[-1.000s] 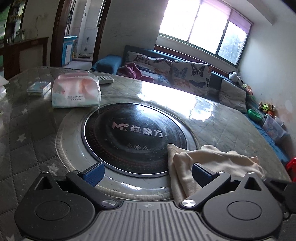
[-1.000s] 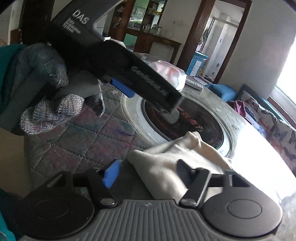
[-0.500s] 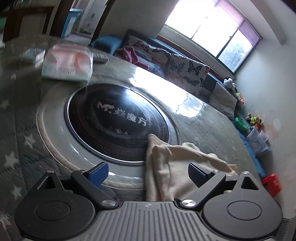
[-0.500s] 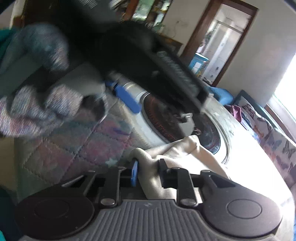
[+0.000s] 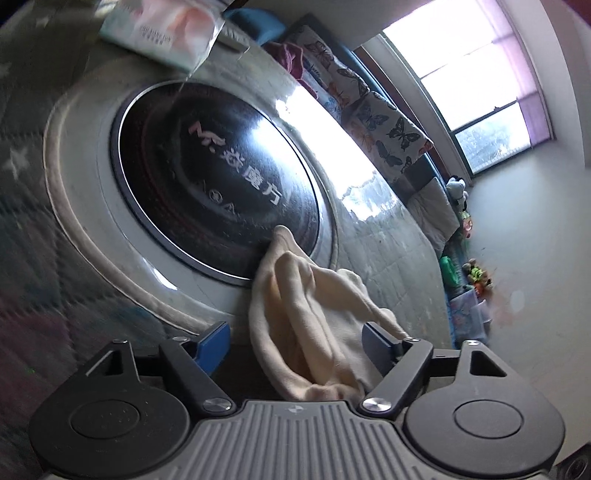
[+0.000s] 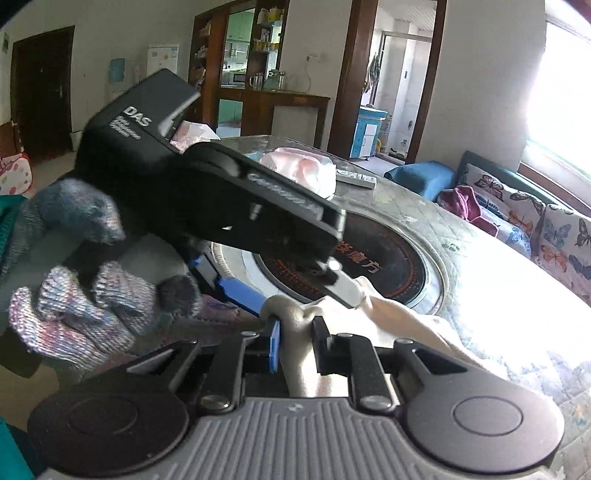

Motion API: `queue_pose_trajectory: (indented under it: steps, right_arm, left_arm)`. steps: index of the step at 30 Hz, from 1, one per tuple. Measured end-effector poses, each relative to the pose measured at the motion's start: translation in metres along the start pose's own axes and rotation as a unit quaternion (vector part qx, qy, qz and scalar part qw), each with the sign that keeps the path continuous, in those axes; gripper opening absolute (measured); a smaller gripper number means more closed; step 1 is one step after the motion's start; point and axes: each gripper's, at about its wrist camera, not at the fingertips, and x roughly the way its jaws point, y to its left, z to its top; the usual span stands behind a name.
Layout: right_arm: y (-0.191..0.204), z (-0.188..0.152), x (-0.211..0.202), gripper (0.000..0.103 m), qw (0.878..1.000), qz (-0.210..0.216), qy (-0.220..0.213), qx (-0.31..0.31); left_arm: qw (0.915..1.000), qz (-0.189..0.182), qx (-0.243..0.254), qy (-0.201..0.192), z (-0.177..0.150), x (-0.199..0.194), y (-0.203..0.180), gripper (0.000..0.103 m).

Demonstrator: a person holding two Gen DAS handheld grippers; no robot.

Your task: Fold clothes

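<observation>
Rolled since the earlier frame, the left tongs (image 5: 295, 339) are closing, not yet pressing the cream garment (image 5: 314, 317) at the desk (image 5: 388, 236) edge, whose fold is pinched by the right tongs (image 6: 295, 339).

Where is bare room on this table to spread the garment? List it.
Free: the black disc, between tissue pack and cream garment; the quilted cover left of its ring; the glossy stretch toward the sofa. Crowded: the near edge, where left tongs and right tongs are closing on it.

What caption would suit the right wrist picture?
Right gripper pinches a cream cloth on the table; the left gripper closes around it.
</observation>
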Motion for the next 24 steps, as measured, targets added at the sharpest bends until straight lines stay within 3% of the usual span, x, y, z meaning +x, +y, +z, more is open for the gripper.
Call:
queue_pose_trajectory:
  steps: [3, 8, 14, 18, 24]
  right_arm:
    - [-0.001, -0.002, -0.002, 0.016, 1.000, 0.004, -0.003, 0.002]
    - [-0.003, -0.006, -0.005, 0.016, 1.000, 0.010, -0.007, 0.006]
    - [-0.001, -0.008, -0.010, 0.016, 1.000, 0.014, -0.014, 0.011]
    - [-0.004, -0.009, -0.012, 0.016, 1.000, 0.016, -0.016, 0.016]
    - [-0.008, -0.012, -0.009, 0.017, 0.999, 0.025, -0.008, 0.029]
  left_arm:
    - [0.9996, -0.010, -0.026, 0.007, 0.002, 0.003, 0.004, 0.065]
    - [0.9981, -0.030, -0.052, 0.010, 0.002, 0.006, 0.010, 0.064]
    - [0.9939, -0.055, -0.090, 0.032, 0.001, 0.011, 0.022, 0.053]
    - [0.9916, -0.057, -0.109, 0.041, 0.000, 0.013, 0.030, 0.035]
    - [0.9923, -0.047, -0.108, 0.041, 0.000, 0.013, 0.034, 0.019]
